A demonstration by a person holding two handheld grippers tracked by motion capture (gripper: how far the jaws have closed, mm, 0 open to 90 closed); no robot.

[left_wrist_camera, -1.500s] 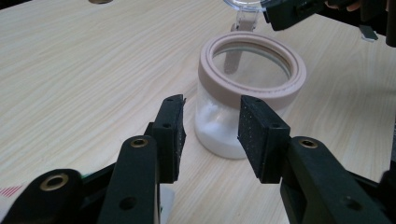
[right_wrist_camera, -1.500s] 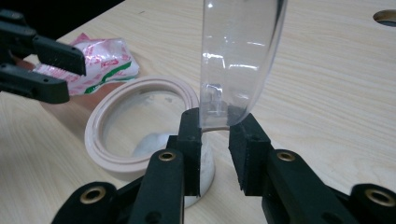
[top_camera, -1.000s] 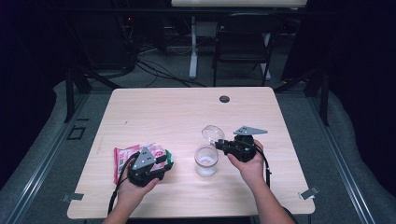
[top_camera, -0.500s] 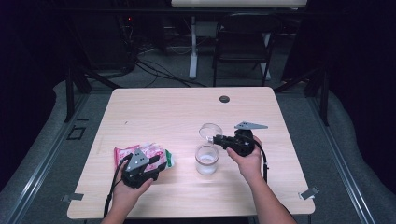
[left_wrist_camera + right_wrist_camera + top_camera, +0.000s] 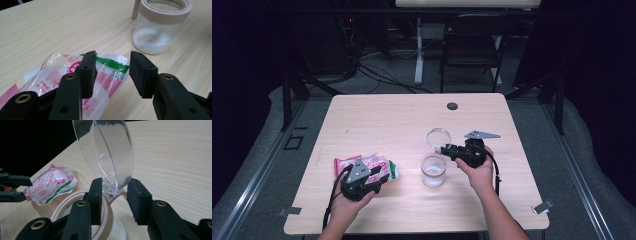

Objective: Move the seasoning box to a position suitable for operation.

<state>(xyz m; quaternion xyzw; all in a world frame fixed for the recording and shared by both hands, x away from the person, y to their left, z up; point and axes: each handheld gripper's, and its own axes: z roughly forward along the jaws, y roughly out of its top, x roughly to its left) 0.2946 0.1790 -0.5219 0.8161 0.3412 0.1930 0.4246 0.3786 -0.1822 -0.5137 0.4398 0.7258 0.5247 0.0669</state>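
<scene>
A pink, white and green plastic bag (image 5: 346, 163) lies at the table's front left. My left gripper (image 5: 374, 172) hovers over its right end, open, with the bag's green-striped corner (image 5: 110, 62) lying under the gap between the jaws (image 5: 112, 65). A glass jar (image 5: 433, 172) with a beige rim holds white powder (image 5: 152, 40) and stands right of the bag. Its clear domed lid (image 5: 438, 136) is tilted up behind it. My right gripper (image 5: 446, 149) is shut on the lid's lower edge (image 5: 112, 186), just above the jar's rim (image 5: 62, 210). The bag (image 5: 50, 185) lies beyond.
A small black round disc (image 5: 452, 106) sits near the wooden table's far edge (image 5: 412, 96). A chair (image 5: 472, 45) and floor cables (image 5: 377, 70) are behind the table. Bare tabletop (image 5: 382, 125) spreads across the far half.
My left gripper has shifted slightly left over the bag. My right gripper and the lid have edged a little away from me.
</scene>
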